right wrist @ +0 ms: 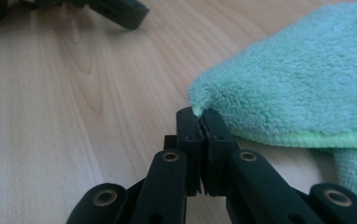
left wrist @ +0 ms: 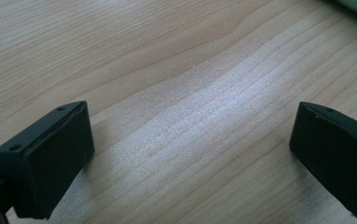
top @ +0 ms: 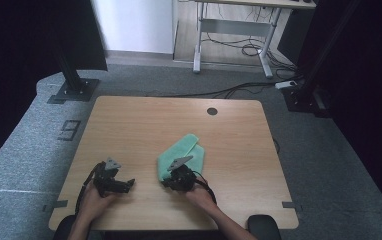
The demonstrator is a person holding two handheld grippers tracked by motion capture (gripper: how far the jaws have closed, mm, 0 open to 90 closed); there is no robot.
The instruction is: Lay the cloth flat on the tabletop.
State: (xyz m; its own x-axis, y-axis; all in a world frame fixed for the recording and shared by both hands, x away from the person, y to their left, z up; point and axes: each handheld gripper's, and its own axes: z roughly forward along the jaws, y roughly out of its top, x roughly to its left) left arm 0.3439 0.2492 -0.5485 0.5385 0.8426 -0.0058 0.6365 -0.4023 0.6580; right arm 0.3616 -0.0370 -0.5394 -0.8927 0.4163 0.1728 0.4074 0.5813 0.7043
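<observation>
**Green cloth pinched at one corner, light wood table**

Item 1. Right gripper (right wrist: pixel 199 114): black two-jaw tool held in the person's right hand (top: pixel 201 196). Jaws pressed together, clamped on a corner of the mint-green fluffy microfibre cloth (right wrist: pixel 303 84). The pinched corner sits right at the fingertips; the rest of the cloth spreads beyond and to one side of them, its stitched hem lifted a little off the board, with a second layer lying beneath.

Item 2. Left gripper (left wrist: pixel 190 140): black two-jaw tool in the person's left hand (top: pixel 95 200). Jaws standing wide apart, bare wood between the pads. A sliver of the cloth lies well beyond the fingertips.

Item 3. Pale wood-grain table (top: pixel 144 120): rectangular, rounded corners, bearing the cloth, folded over on itself.
</observation>
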